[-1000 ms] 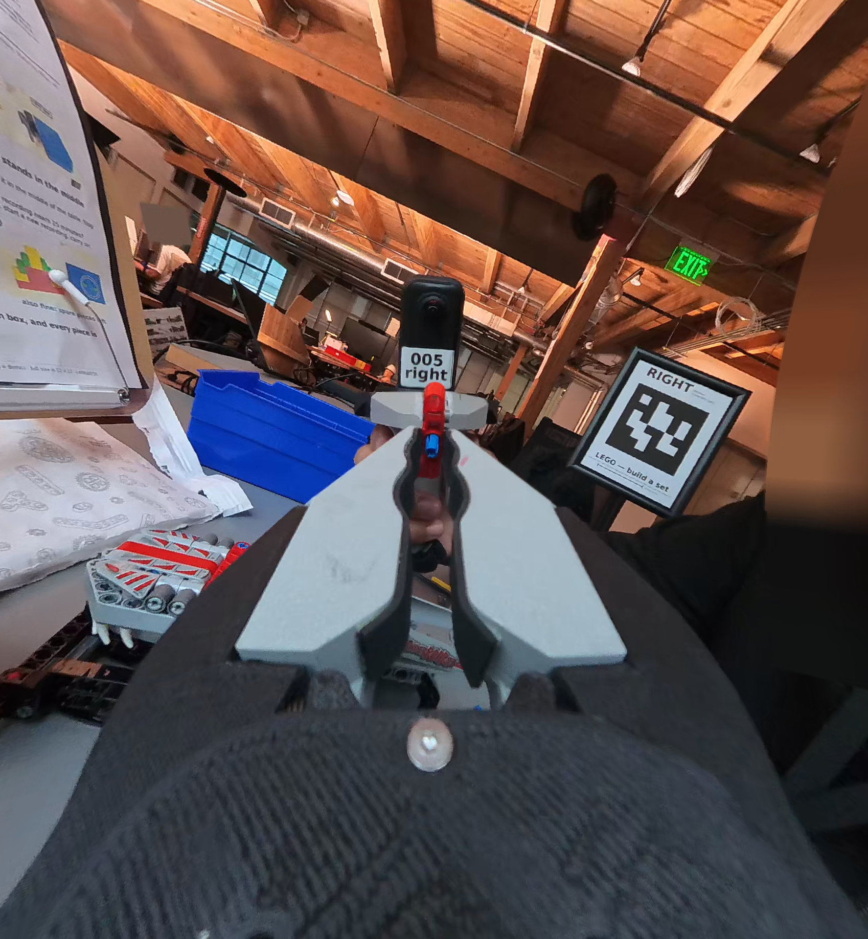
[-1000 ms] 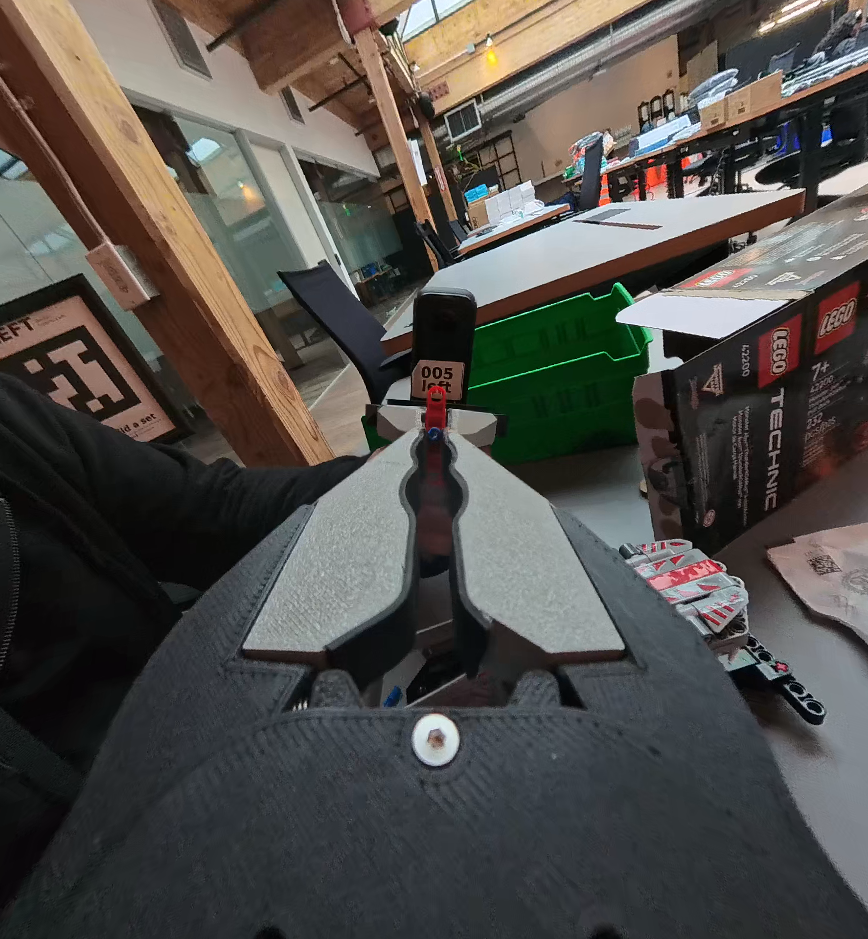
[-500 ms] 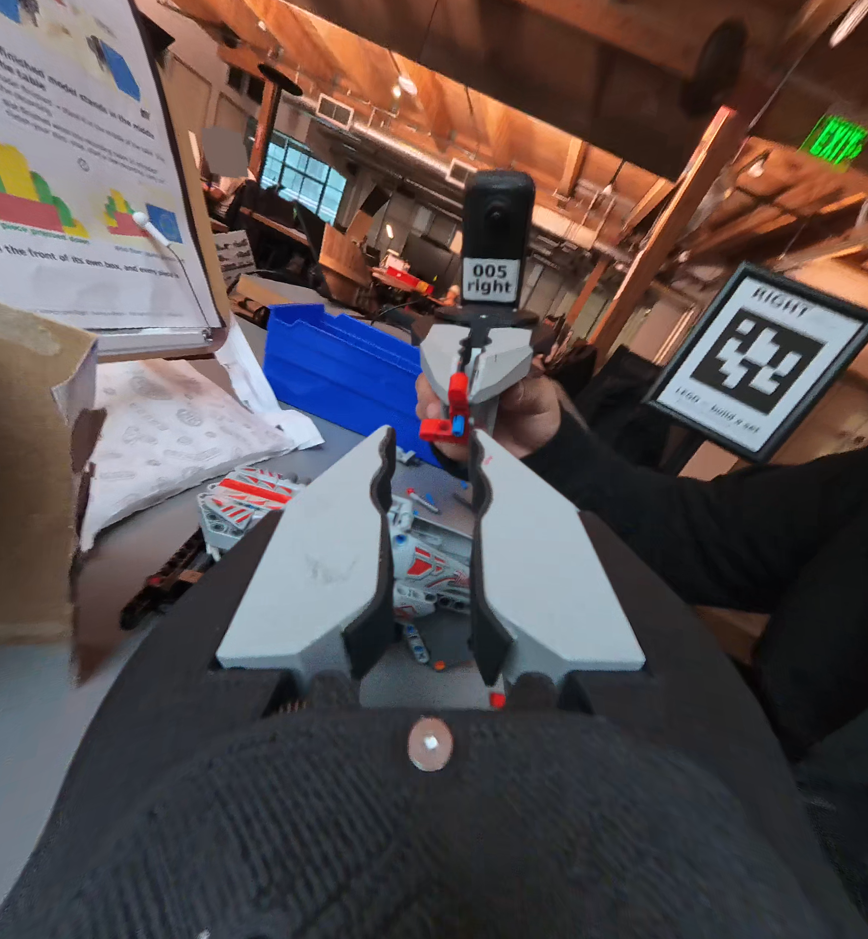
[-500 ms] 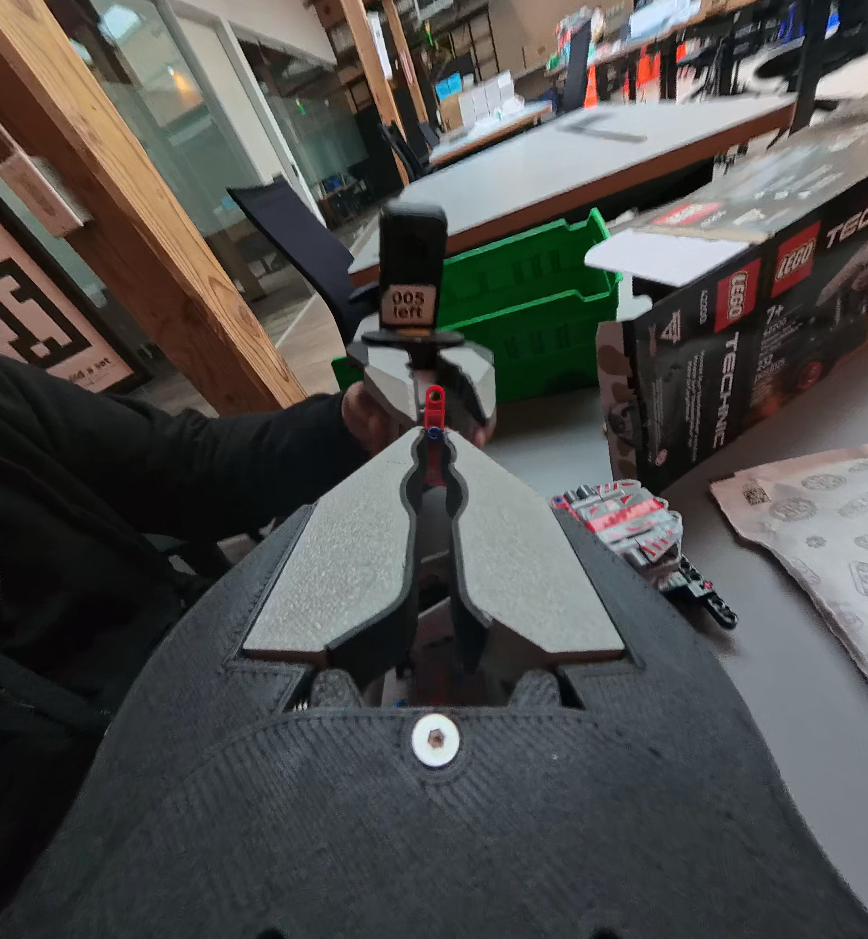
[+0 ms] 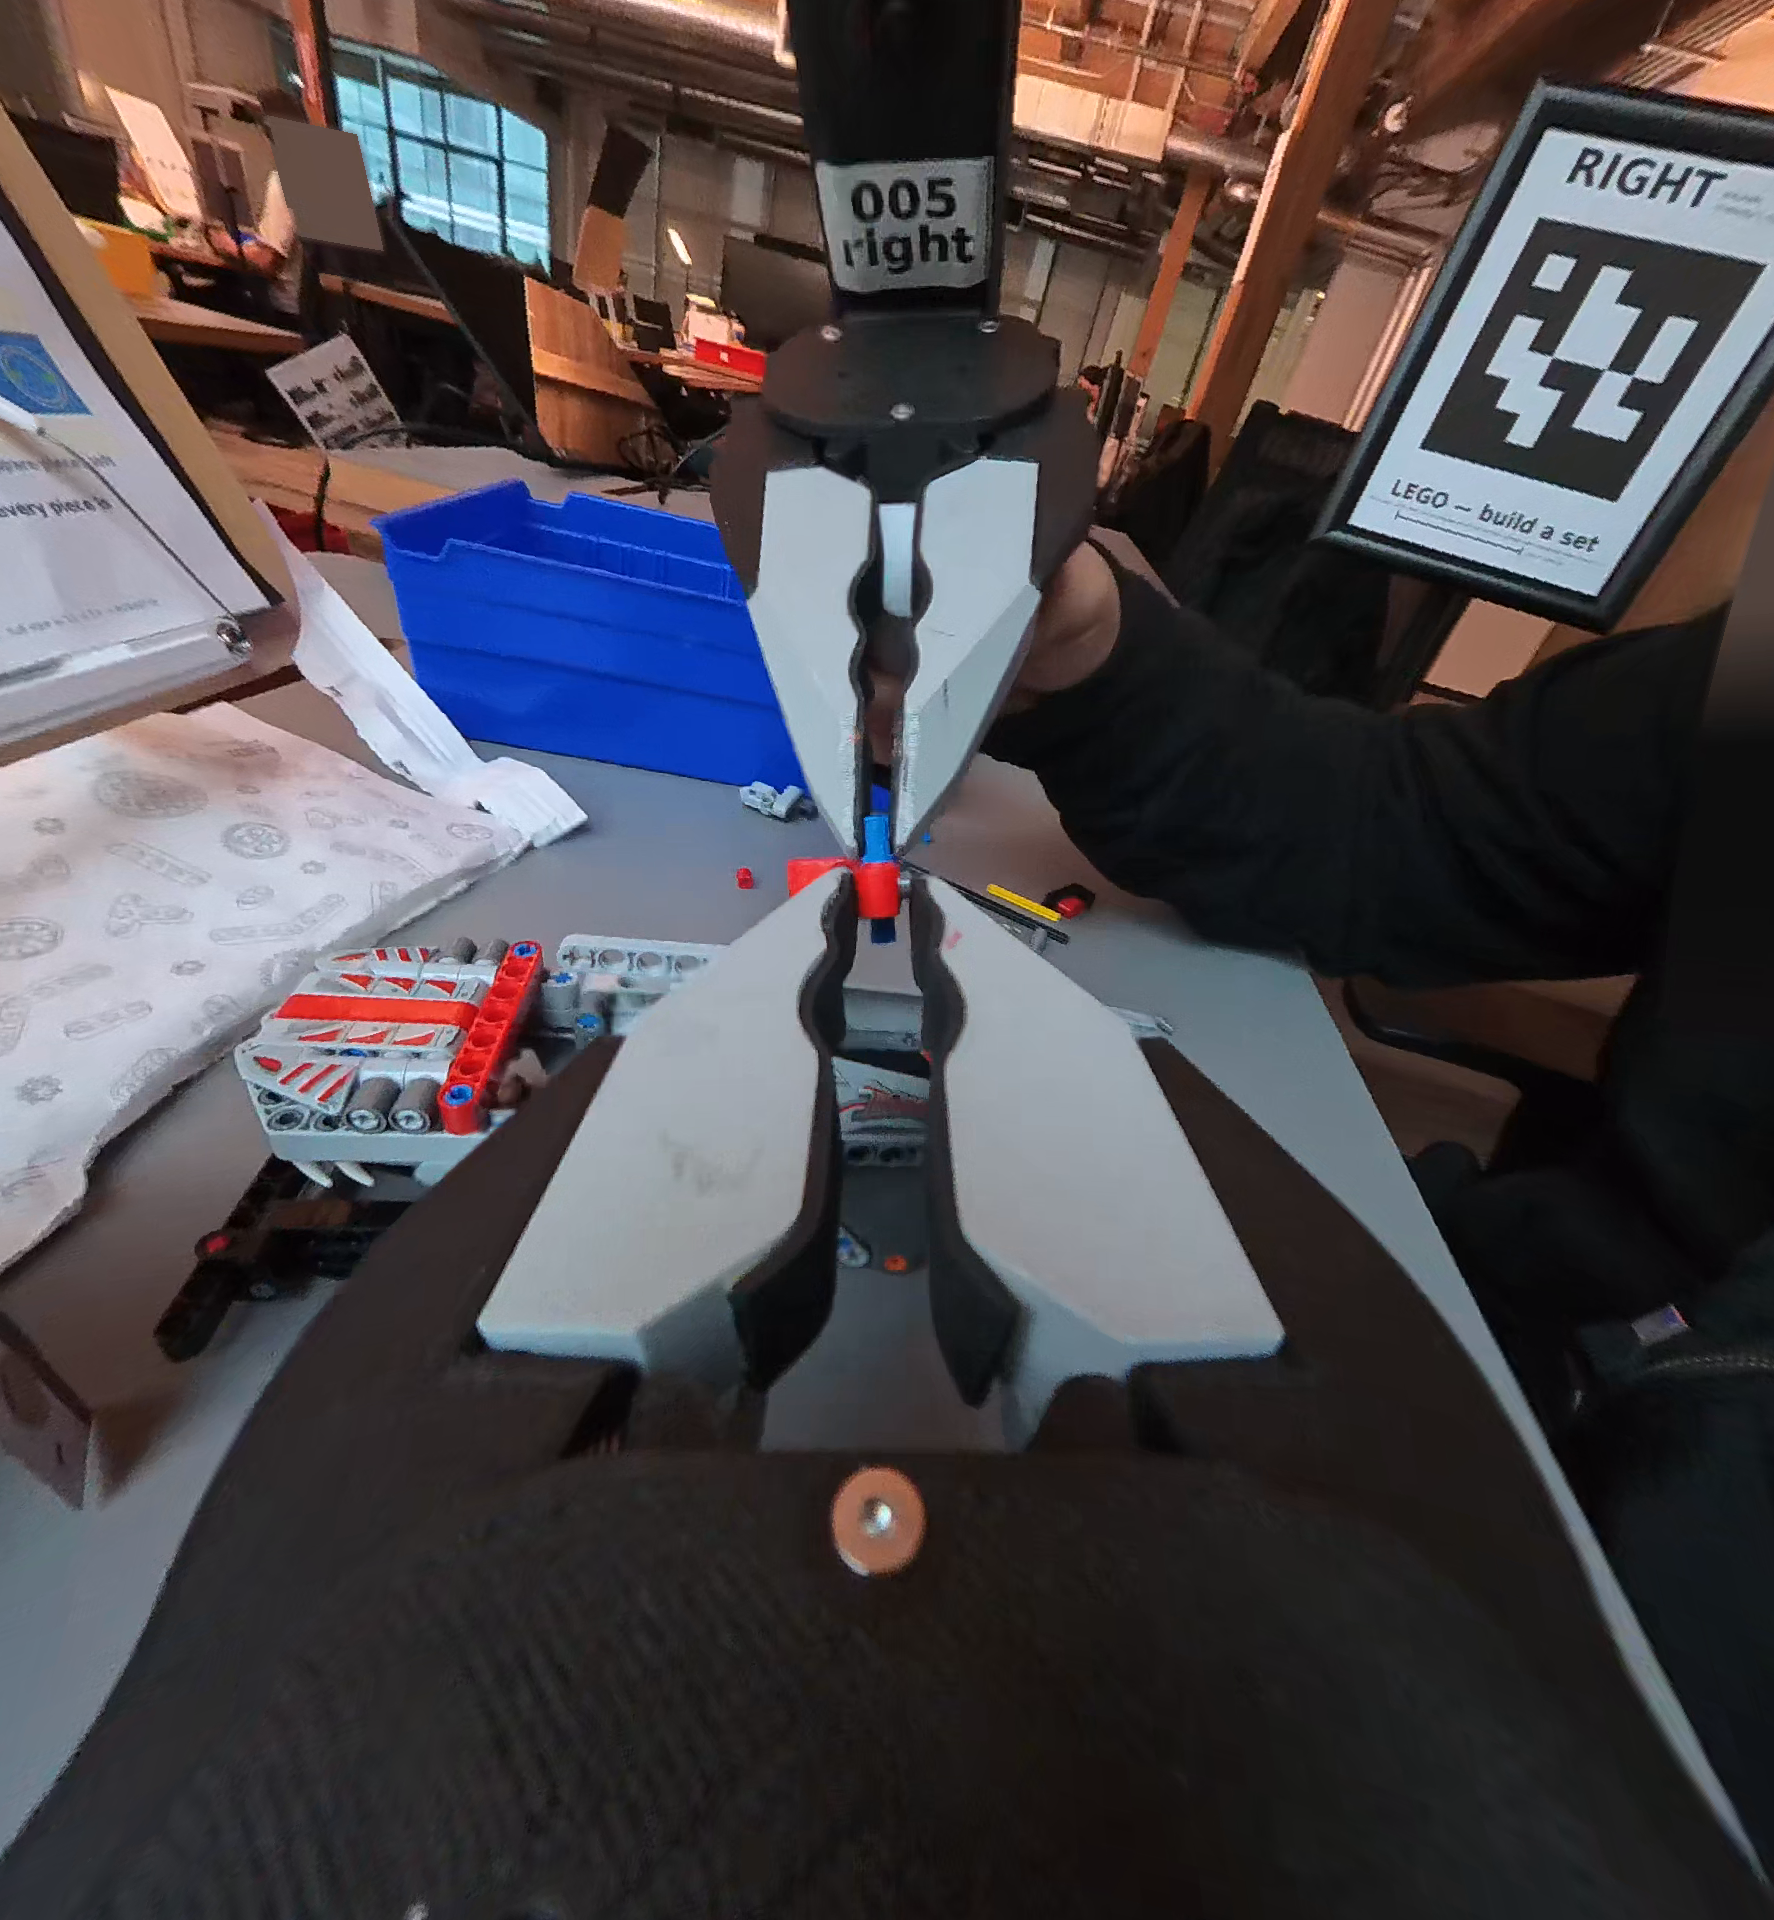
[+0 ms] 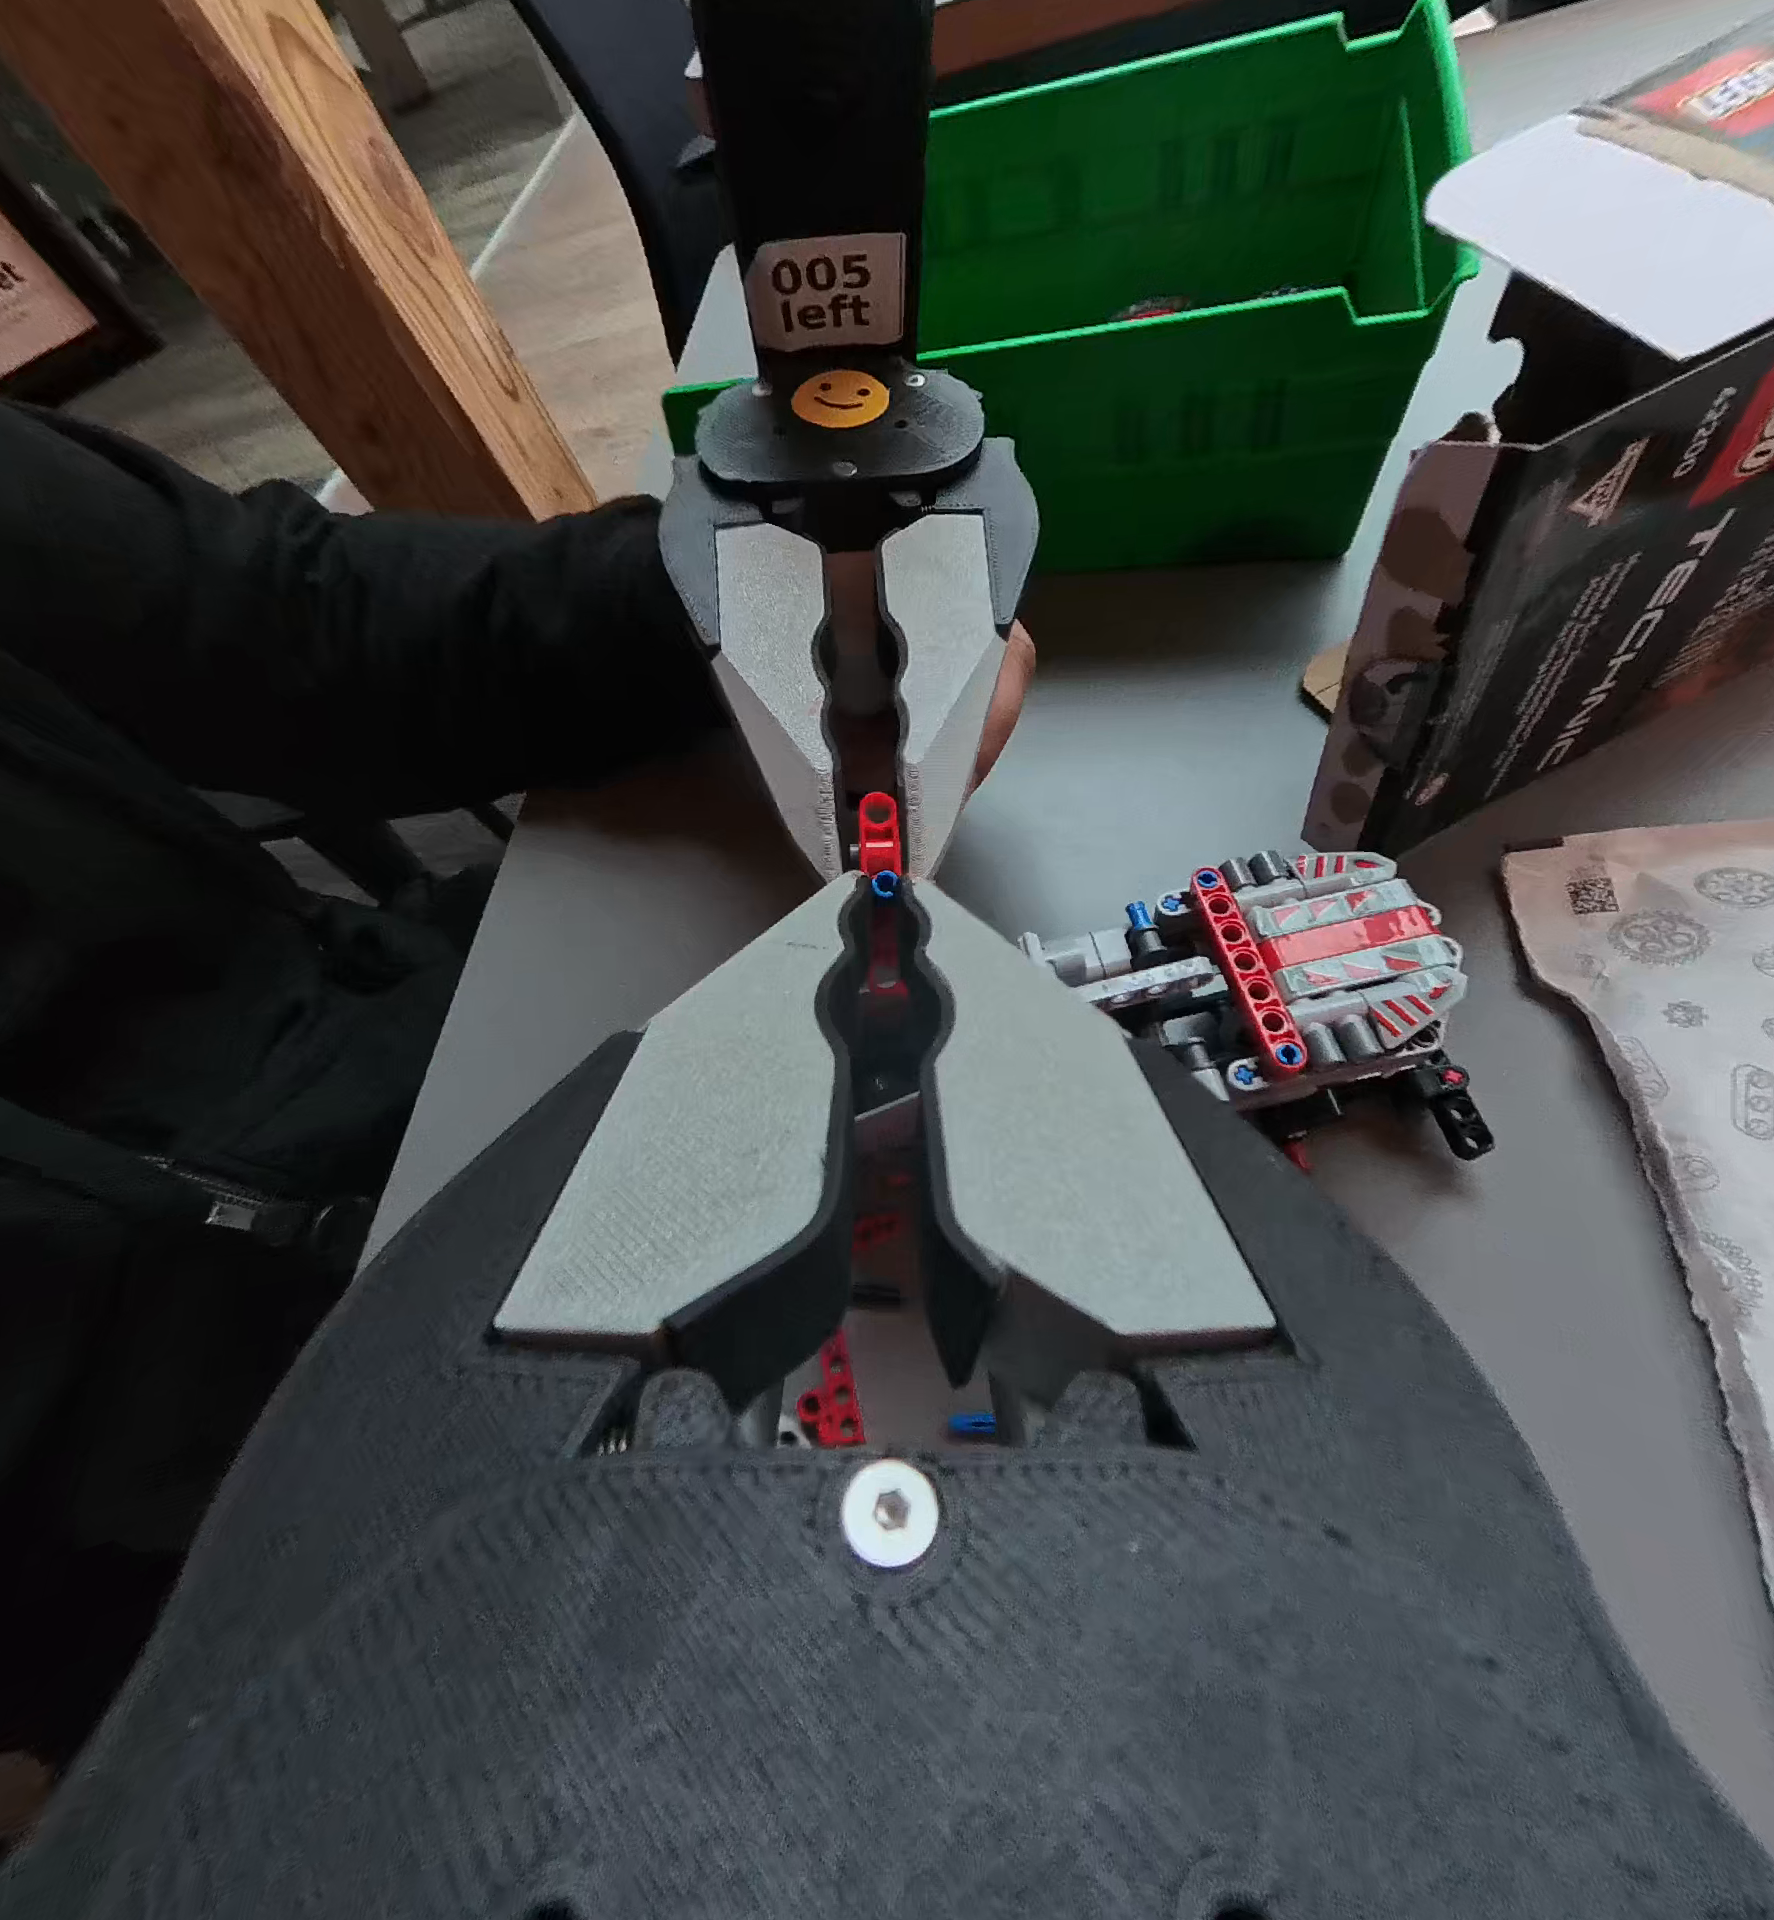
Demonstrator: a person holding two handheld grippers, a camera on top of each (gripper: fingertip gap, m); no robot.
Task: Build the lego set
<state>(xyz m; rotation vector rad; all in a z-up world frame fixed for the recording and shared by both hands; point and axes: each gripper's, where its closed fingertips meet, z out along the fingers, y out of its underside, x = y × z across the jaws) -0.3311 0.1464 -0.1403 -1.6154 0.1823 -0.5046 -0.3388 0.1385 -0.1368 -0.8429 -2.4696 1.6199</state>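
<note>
A small red connector with a blue pin (image 5: 870,889) is held tip to tip between both grippers, a little above the grey table (image 5: 1226,1039). My left gripper (image 5: 876,891) is shut on its red end. The right gripper (image 5: 872,831) comes in from the far side. In the right wrist view my right gripper (image 6: 883,885) is shut on the blue pin end, and the red connector (image 6: 878,831) sits between the left gripper's fingertips (image 6: 831,831). The part-built grey and red model (image 5: 395,1039) lies on the table to the left, and also shows in the right wrist view (image 6: 1309,966).
A blue bin (image 5: 571,623), a printed paper bag (image 5: 135,914) and an instruction stand (image 5: 31,468) are beyond the model. Loose small pieces, among them a yellow axle (image 5: 1023,902), lie near the grippers. A green bin (image 6: 1174,364) and the set's box (image 6: 1641,571) stand behind the model. Both grippers' tips are close together, under 4 cm apart.
Half a second ago my left gripper was open and apart from the right one. Both have come lower over the table and met tip to tip, and the left has closed on the red connector.
</note>
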